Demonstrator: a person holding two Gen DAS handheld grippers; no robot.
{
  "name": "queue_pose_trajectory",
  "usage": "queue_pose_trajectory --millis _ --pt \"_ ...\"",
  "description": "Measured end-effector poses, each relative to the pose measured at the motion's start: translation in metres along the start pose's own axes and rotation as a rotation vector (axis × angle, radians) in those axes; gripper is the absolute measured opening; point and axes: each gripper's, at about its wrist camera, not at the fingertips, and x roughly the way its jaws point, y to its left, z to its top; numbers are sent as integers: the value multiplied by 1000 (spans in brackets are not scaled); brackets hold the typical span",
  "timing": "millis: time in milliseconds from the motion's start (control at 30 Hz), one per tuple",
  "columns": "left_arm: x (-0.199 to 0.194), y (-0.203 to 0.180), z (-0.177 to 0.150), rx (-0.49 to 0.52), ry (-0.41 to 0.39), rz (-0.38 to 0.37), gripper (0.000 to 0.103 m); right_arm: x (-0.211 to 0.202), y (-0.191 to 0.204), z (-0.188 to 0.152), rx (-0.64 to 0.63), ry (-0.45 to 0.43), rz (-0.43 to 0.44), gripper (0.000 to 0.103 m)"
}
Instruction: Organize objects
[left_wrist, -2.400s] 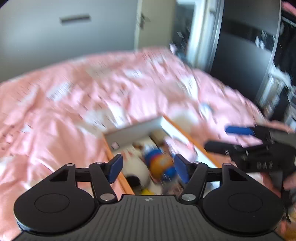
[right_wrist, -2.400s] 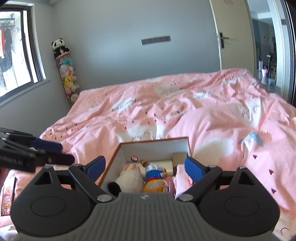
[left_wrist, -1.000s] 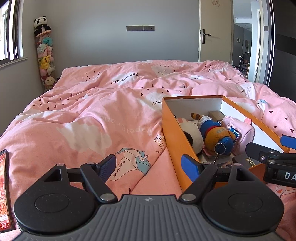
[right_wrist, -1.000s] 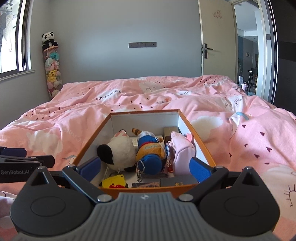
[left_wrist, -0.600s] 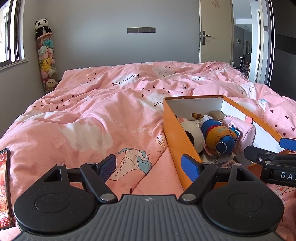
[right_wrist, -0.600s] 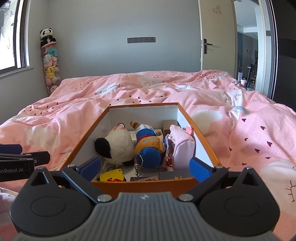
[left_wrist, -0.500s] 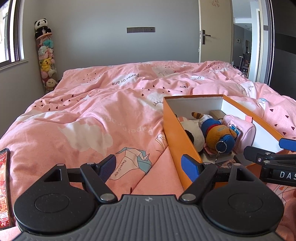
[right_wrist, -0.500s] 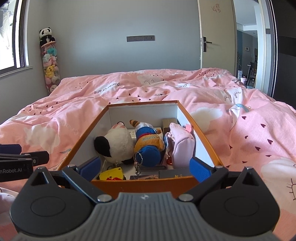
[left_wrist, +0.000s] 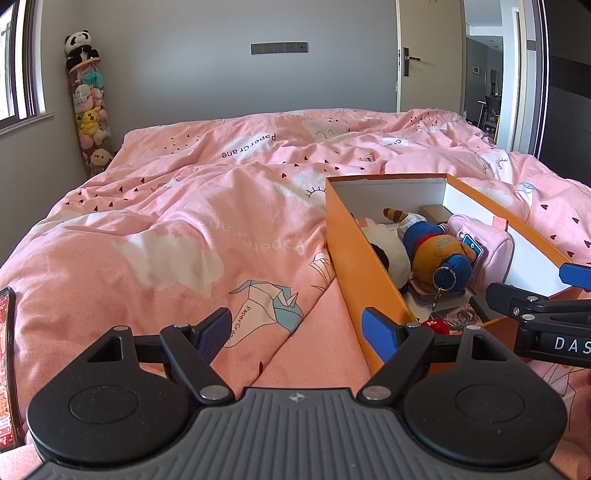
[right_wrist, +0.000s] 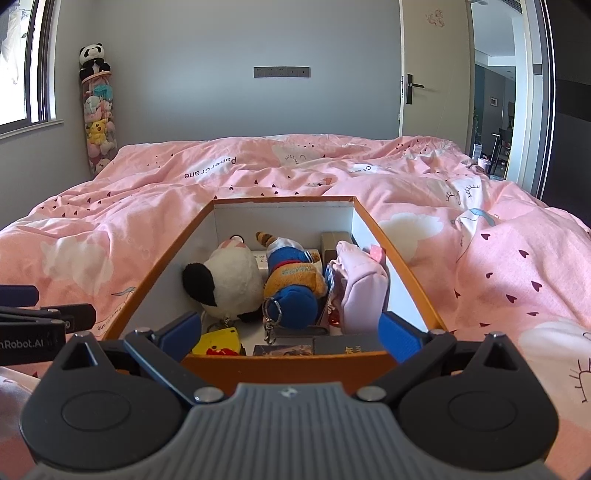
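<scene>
An open orange box (right_wrist: 280, 363) with white inner walls lies on the pink bed; it also shows in the left wrist view (left_wrist: 354, 254). Inside are a black-and-white plush (right_wrist: 225, 284), a blue-and-orange plush with a key ring (right_wrist: 293, 284), a pink pouch (right_wrist: 362, 291), a yellow item (right_wrist: 219, 343) and dark flat cards. My right gripper (right_wrist: 291, 332) is open and empty at the box's near end. My left gripper (left_wrist: 295, 330) is open and empty over the duvet, left of the box.
The rumpled pink duvet (left_wrist: 184, 229) covers the whole bed. A phone-like item (left_wrist: 7, 362) lies at the left edge. A column of plush toys (right_wrist: 98, 110) stands in the far left corner. A door (right_wrist: 424, 85) stands open at the right.
Both grippers have swung from a blurred, angled view to a level one facing the box. In the last second the right gripper has sunk slightly behind the box's near wall.
</scene>
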Motion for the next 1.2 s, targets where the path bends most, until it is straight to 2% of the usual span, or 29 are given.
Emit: queue_pose_trajectory --millis 1200 --pt "0 -2 -1 8 -2 2 93 2 3 -2 -29 7 -19 102"
